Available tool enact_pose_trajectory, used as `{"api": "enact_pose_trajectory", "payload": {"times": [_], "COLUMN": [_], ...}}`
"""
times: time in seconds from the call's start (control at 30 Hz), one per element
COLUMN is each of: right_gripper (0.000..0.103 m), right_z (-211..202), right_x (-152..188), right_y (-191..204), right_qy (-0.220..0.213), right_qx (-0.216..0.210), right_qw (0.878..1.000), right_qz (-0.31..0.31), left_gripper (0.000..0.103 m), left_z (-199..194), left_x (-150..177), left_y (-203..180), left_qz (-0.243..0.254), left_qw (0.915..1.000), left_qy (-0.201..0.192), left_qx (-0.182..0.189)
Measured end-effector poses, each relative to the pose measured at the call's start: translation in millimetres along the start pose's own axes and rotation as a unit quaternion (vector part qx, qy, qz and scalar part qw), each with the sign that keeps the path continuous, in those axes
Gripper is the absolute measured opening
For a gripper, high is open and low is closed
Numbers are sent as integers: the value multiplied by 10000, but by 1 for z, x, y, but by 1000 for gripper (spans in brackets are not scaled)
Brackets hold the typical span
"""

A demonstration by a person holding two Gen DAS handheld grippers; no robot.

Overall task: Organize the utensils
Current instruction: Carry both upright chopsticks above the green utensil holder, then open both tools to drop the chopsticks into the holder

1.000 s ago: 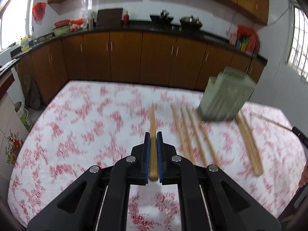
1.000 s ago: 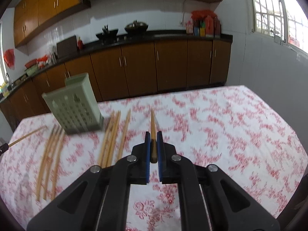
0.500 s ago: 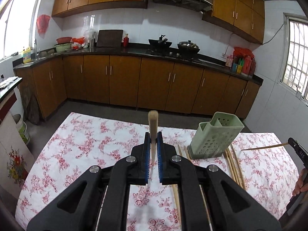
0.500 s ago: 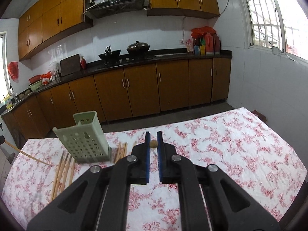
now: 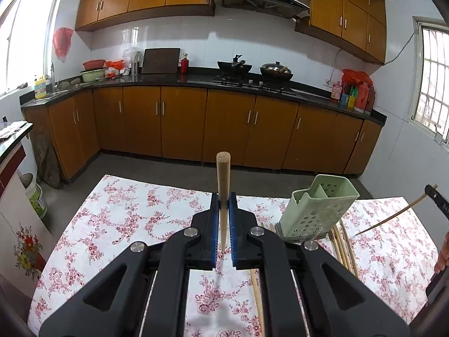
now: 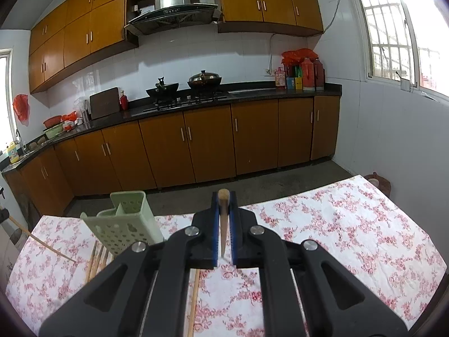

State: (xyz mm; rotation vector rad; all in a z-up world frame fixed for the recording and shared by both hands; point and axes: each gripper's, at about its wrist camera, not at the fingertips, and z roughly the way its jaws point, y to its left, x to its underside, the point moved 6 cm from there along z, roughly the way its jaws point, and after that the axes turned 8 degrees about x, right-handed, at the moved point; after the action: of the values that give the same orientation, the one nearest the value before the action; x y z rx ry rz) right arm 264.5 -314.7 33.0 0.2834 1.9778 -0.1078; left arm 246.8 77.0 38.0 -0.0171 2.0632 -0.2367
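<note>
**Inspector:** While the left tongs (image 5: 223,210) are clamped on one chopstick (image 5: 223,179), the green holder (image 5: 317,210) stands on the bench (image 5: 118,219) to their right, and the right tongs (image 6: 223,210) grip a second chopstick (image 6: 223,213).

**Assessor:** Risk?

**Inspector:** Either stick may pivot and miss. Loose chopsticks (image 5: 343,244) crowd the holder's base.

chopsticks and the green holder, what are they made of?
Chopstick in the left gripper: looks like bamboo or light wood, matte tan, with a speckled grain on its cut end. Holder: likely moulded plastic, pale green, smooth, with punched round drain holes and a thin inner divider.
</note>
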Motion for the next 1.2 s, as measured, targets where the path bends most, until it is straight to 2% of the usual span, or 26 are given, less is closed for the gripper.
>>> {"api": "enact_pose_trajectory", "payload": {"times": [0.13, 0.23, 0.47, 0.6, 0.7, 0.83, 1.2], "right_gripper": [7, 7, 7, 7, 7, 7, 7], "right_z": [-7, -21, -44, -54, -59, -54, 3], "right_x": [-27, -56, -115, -131, -135, -125, -74], "right_y": [5, 6, 9, 21, 33, 51, 84], "right_qy": [-265, -553, -810, -929, -983, -873, -171], "right_qx": [-59, -135, -827, -1179, -1345, -1484, -1435], "right_qw": [9996, 9984, 9913, 9861, 9837, 9839, 9894], "right_qz": [-41, 33, 633, 713, 671, 487, 141], "left_gripper": [7, 7, 7, 7, 7, 7, 7], "left_z": [-1, -7, -23, -32, -30, -16, 49], "left_x": [-14, -38, -93, -112, -115, -105, -62], "left_y": [-8, -19, -51, -75, -91, -105, -111], "left_qz": [34, 110, 20, 67, 152, 180, 104], "left_qw": [9999, 9994, 9952, 9914, 9897, 9898, 9942], "left_qy": [-104, -295, -674, -868, -916, -781, 8], "left_qx": [49, 163, 707, 976, 1089, 1178, 1069]}}
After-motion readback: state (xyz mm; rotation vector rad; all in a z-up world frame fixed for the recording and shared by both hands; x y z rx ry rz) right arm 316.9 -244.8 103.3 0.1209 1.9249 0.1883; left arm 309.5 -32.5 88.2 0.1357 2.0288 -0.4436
